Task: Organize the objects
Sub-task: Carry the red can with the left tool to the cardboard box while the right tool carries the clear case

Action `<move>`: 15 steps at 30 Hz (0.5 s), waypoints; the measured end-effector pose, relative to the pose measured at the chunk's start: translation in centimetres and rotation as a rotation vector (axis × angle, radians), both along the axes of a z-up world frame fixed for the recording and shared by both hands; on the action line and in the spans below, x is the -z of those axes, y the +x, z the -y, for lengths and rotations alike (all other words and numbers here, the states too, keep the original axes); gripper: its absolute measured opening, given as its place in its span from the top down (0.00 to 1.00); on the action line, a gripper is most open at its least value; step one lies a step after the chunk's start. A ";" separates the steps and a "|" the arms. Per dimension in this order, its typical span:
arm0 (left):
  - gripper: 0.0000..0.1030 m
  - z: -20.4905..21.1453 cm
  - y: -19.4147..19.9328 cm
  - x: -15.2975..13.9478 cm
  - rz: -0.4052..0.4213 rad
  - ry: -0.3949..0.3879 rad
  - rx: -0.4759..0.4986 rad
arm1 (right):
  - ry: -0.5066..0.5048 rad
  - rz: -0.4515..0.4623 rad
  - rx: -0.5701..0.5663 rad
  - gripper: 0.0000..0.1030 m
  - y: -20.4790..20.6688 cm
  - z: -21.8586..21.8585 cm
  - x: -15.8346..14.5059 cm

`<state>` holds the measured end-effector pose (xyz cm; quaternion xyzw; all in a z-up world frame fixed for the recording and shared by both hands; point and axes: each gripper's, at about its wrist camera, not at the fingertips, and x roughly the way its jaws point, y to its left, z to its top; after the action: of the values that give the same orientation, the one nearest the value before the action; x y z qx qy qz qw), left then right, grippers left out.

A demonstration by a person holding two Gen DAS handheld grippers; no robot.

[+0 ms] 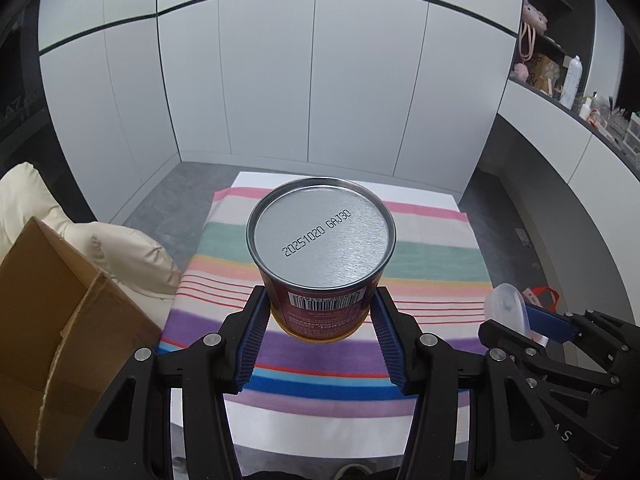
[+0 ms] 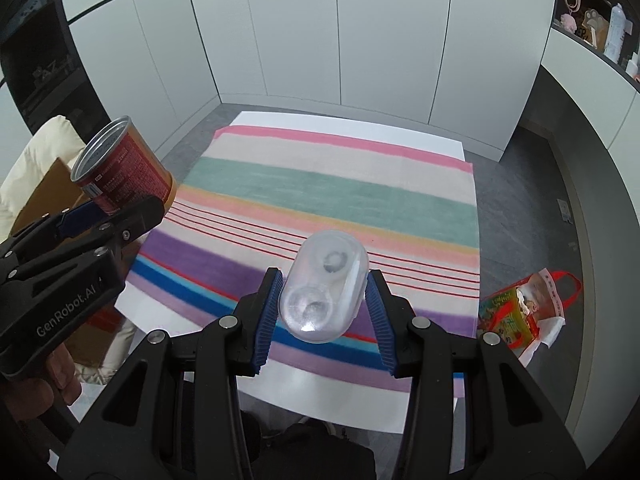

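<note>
Left gripper gripping red can, label mostly hidden, clear case clamped by right gripper

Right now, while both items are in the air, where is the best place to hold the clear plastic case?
Hold the clear plastic case across its narrow width, on the two long flat sides near the middle, approaching from its rounded end. That is how the right gripper grips it: the case is a long oval, so those sides probably give the jaws the steadiest seat.
</note>
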<state>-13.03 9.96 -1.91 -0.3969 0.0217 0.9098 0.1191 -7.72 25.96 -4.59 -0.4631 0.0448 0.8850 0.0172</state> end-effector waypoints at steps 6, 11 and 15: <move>0.49 1.8 0.4 -0.8 -0.020 0.013 -0.020 | -0.011 -0.032 -0.031 0.56 -0.1 1.6 -0.2; 0.49 4.2 0.6 -0.5 -0.014 0.020 -0.049 | -0.020 -0.070 -0.044 0.56 -0.9 3.0 -1.4; 0.49 6.4 0.4 -0.6 -0.021 0.030 -0.087 | -0.015 -0.092 -0.066 0.56 -1.4 4.5 -2.0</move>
<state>-12.60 3.58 -1.31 -0.3862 -0.0080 0.9185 0.0850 -9.15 21.48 -2.61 -0.4234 0.0371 0.9050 -0.0176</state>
